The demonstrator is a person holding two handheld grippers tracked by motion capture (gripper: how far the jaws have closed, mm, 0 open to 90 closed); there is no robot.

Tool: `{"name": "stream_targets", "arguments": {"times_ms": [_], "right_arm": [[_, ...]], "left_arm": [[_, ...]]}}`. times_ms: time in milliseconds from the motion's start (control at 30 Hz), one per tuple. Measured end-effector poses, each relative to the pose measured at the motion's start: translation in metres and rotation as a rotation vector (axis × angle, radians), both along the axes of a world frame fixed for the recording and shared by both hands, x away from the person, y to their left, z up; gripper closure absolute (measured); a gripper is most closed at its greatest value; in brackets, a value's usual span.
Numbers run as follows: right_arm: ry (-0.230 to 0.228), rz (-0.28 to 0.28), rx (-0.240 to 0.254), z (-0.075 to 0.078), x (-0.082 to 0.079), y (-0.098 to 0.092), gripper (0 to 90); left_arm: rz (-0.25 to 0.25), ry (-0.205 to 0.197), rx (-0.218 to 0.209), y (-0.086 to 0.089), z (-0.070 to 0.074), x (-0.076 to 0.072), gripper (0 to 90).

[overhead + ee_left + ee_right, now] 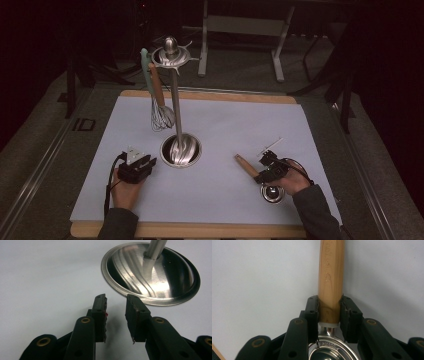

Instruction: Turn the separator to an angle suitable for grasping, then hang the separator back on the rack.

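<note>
- Right now the right gripper (pixel 266 169) sits near the front right of the white mat (pixel 225 125), its jaws clamped on the wooden handle of a steel ladle (pixel 331 285); in the right gripper view both pads press the wood just above the metal collar.
- The ladle lies flat on the mat, bowl (pixel 272 193) toward the person, handle end (pixel 241 161) pointing up-left toward the stand, and I see no sign it is off the surface.
- The left gripper (pixel 137 166) rests on the mat just left of the stand's round base (pixel 152 275), jaws apart with nothing between them.
- The tall steel utensil stand (pixel 174 100) rises from mid-mat; from its top ring hang a whisk (pixel 160 112) with a wooden handle and a mint-green-handled tool (pixel 146 72) whose working end I can't make out.
- Progress, as I judge it: two utensils are hung, the ladle is gripped but not lifted, so raising it and hooking it on the ring are left.
- Count: one stand, two hanging utensils, one ladle on the mat, two grippers, one wooden board (pixel 210 95) under the mat.
</note>
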State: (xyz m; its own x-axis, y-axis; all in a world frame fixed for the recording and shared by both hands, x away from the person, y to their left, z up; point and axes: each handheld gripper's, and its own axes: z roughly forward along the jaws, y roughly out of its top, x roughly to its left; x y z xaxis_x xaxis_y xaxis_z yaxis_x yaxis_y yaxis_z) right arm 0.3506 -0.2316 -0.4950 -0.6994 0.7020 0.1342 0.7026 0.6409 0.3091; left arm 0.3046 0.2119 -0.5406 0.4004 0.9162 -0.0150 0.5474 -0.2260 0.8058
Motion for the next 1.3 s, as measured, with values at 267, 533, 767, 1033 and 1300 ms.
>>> {"name": "stream_targets", "arguments": {"times_ms": [267, 533, 767, 1033, 1300], "right_arm": [[-0.016, 0.008, 0.024, 0.004, -0.001, 0.004, 70.6], [-0.036, 0.014, 0.066, 0.010, -0.001, 0.008, 70.7], [-0.060, 0.012, 0.099, 0.014, -0.002, 0.009, 70.8], [-0.127, 0.014, 0.149, 0.019, -0.003, 0.011, 70.8], [-0.216, 0.041, 0.195, 0.028, -0.006, 0.013, 70.9]], "left_arm": [[-0.001, -0.001, 0.001, 0.000, 0.000, 0.000, 70.2], [0.001, -0.002, 0.000, 0.000, 0.000, 0.000, 70.2], [0.002, -0.007, -0.001, 0.000, 0.000, -0.001, 70.2], [0.003, -0.007, -0.002, 0.000, 0.000, -0.001, 70.2], [0.002, -0.009, -0.001, 0.000, 0.000, -0.001, 70.2]]}}
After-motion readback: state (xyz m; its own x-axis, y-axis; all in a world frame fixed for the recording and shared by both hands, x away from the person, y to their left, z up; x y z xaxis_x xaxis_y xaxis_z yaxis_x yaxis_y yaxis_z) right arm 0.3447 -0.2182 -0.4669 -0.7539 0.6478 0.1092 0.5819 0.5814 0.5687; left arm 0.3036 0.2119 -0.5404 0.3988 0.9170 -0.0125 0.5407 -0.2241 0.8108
